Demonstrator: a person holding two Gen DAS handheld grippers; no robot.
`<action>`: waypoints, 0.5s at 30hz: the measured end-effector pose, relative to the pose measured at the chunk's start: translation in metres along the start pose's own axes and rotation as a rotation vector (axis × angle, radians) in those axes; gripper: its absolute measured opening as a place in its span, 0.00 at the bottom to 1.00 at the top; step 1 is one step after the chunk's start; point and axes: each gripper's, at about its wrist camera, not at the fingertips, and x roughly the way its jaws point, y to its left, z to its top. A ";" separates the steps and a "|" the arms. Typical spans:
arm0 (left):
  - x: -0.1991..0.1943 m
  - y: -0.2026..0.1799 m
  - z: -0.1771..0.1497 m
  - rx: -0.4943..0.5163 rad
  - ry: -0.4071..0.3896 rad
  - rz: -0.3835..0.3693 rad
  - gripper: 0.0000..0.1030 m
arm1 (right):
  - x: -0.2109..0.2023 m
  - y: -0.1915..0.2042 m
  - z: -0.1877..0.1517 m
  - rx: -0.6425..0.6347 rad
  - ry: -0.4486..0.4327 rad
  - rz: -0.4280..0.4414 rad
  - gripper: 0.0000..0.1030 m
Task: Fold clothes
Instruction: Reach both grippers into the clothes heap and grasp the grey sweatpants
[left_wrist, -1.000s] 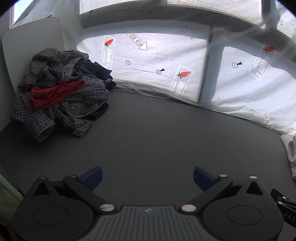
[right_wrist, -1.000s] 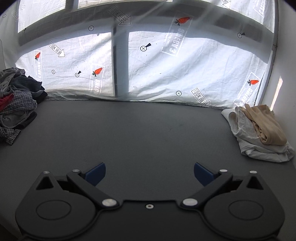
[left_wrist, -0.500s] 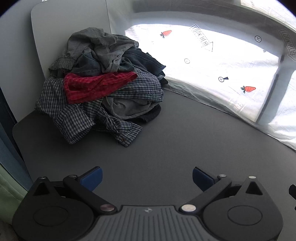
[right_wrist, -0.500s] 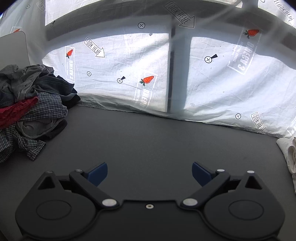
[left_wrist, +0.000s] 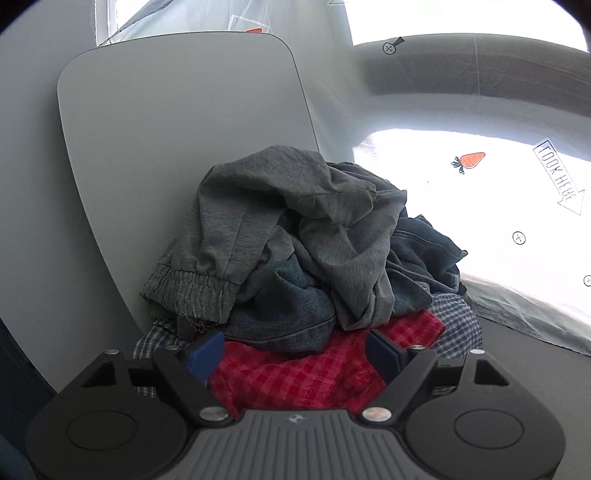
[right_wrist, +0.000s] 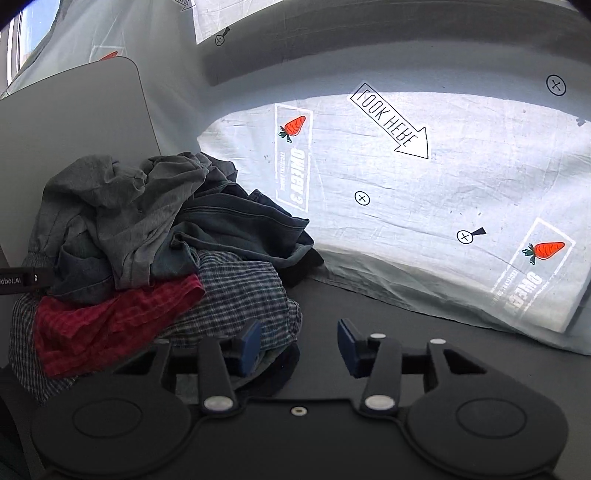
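A pile of crumpled clothes lies at the table's left end. Grey sweatpants (left_wrist: 295, 206) (right_wrist: 122, 199) top it, over denim (left_wrist: 288, 314) (right_wrist: 240, 229), a red checked cloth (left_wrist: 295, 376) (right_wrist: 103, 317) and a blue checked shirt (left_wrist: 458, 325) (right_wrist: 243, 295). My left gripper (left_wrist: 295, 354) is closing, with the red cloth bunched between its blue pads. My right gripper (right_wrist: 299, 347) is closing at the pile's right foot. Its left pad is against the shirt's hem and dark cloth, and its right pad is over bare table.
The dark grey table (right_wrist: 406, 332) (left_wrist: 535, 369) runs off to the right. A grey rounded panel (left_wrist: 166, 147) (right_wrist: 74, 118) stands behind the pile. A white sheet printed with carrots and arrows (right_wrist: 406, 203) hangs along the back edge.
Both grippers have swept left across the table to the clothes pile, which now fills the views. Both sets of jaws have narrowed, the right more. The folded pale clothes at the right are out of view.
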 end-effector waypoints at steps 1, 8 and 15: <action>0.013 0.005 0.008 -0.010 -0.013 0.005 0.72 | 0.017 0.010 0.011 0.001 0.000 0.034 0.28; 0.084 0.042 0.039 -0.145 -0.035 0.081 0.69 | 0.106 0.074 0.068 0.128 0.012 0.295 0.19; 0.109 0.046 0.038 -0.203 -0.080 0.067 0.66 | 0.164 0.118 0.074 0.191 0.056 0.406 0.50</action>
